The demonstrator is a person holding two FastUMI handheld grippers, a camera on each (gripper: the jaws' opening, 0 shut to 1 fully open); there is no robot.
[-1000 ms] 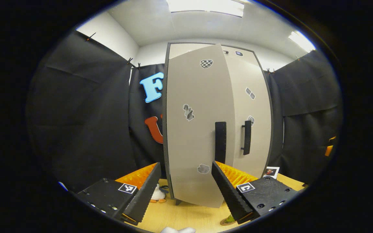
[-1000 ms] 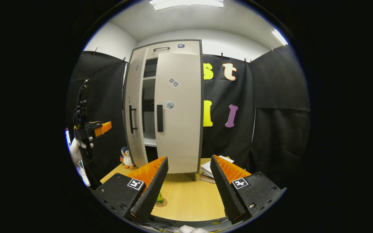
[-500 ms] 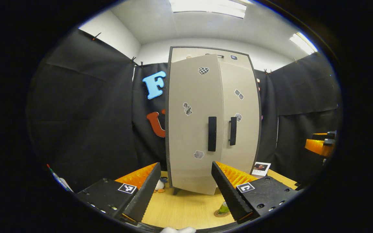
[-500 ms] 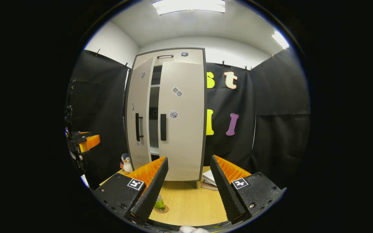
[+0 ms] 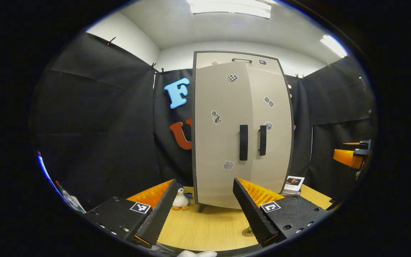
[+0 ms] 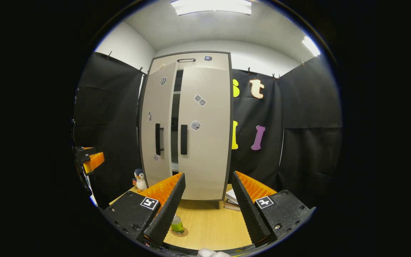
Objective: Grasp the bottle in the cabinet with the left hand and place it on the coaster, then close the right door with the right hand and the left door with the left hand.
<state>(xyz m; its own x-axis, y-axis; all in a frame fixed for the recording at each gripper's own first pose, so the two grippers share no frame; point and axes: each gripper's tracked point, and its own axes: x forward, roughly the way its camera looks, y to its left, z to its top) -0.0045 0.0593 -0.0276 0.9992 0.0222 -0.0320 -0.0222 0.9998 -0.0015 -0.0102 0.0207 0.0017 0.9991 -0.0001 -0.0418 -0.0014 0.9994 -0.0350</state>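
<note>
Bottle [image 6: 177, 225] is upright on the coaster [image 6: 180, 233] on the worktop [image 6: 209, 225], in front of the cabinet [image 6: 186, 59], so the placing step looks done. Right door [image 6: 205, 132] sits flush. Left door [image 6: 157, 125] is ajar: the right gripper view shows a dark gap between the two doors with a shelf edge inside, while the left gripper view hides the gap almost entirely. Judging by that, the left door needs one more push.

Left claw [image 5: 203, 203] spread wide, holding nothing, well back from the door. Right claw [image 6: 205, 198] likewise wide and empty, parked clear.

Hard to read: the bottle in the left gripper view is mostly behind a finger, only the coaster rim peeks out. Cabinet interior too dark to tell its contents. A penguin toy [image 6: 140, 178] stands by the cabinet's left foot, books [image 6: 232, 200] by the right.
</note>
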